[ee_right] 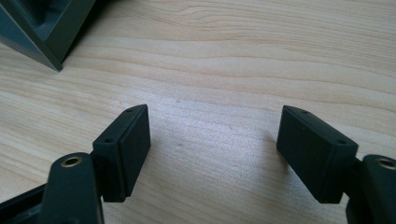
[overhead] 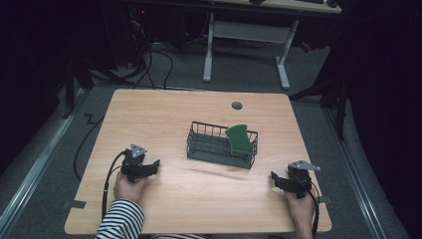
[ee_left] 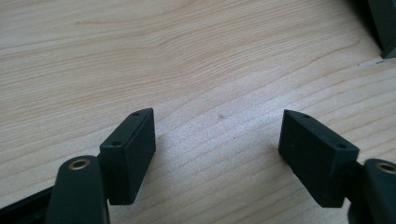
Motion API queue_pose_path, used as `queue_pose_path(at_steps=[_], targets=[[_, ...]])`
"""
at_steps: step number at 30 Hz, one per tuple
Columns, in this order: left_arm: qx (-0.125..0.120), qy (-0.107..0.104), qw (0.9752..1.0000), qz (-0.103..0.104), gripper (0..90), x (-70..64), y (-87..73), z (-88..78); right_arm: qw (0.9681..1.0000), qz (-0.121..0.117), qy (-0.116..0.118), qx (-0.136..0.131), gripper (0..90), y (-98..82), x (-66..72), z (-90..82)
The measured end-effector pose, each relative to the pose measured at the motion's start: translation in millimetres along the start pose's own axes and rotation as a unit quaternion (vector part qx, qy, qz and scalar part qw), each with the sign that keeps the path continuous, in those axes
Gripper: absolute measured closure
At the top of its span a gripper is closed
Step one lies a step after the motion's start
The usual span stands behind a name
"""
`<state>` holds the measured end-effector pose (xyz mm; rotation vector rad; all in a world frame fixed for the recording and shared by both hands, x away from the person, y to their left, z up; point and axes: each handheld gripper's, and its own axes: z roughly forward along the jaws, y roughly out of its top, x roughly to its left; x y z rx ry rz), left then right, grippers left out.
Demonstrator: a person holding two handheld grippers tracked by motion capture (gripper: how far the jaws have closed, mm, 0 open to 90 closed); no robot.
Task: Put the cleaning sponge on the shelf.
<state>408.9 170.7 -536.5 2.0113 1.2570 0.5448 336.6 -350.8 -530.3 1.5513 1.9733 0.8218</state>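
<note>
A dark wire rack (overhead: 214, 147) stands mid-table with a green plate (overhead: 239, 139) leaning upright at its right end. My left gripper (overhead: 155, 165) rests on the wood left of the rack, open, with bare table between its jaws (ee_left: 217, 135). On the right side my right gripper (overhead: 274, 177) lies low near the front edge, also open with nothing between its jaws (ee_right: 212, 133). A corner of the rack (ee_right: 46, 28) shows at the upper left of the right gripper view, and a dark corner of the rack (ee_left: 383, 25) at the upper right of the left gripper view.
The wooden table (overhead: 149, 114) has a round grey cable grommet (overhead: 237, 105) near its far edge. A white desk frame (overhead: 246, 35) stands on the floor beyond, with black cables (overhead: 159, 64) lying at the back left. A striped sleeve (overhead: 119, 219) enters at the bottom left.
</note>
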Motion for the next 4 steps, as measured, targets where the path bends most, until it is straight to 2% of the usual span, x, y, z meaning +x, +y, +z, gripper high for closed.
queue_pose_path(at_steps=[4], targets=[[0.0,0.001,1.0,-0.001,27.7,-0.2,0.0,0.0,1.0,-0.002,0.002,0.0,24.9,0.1,0.1,0.2]])
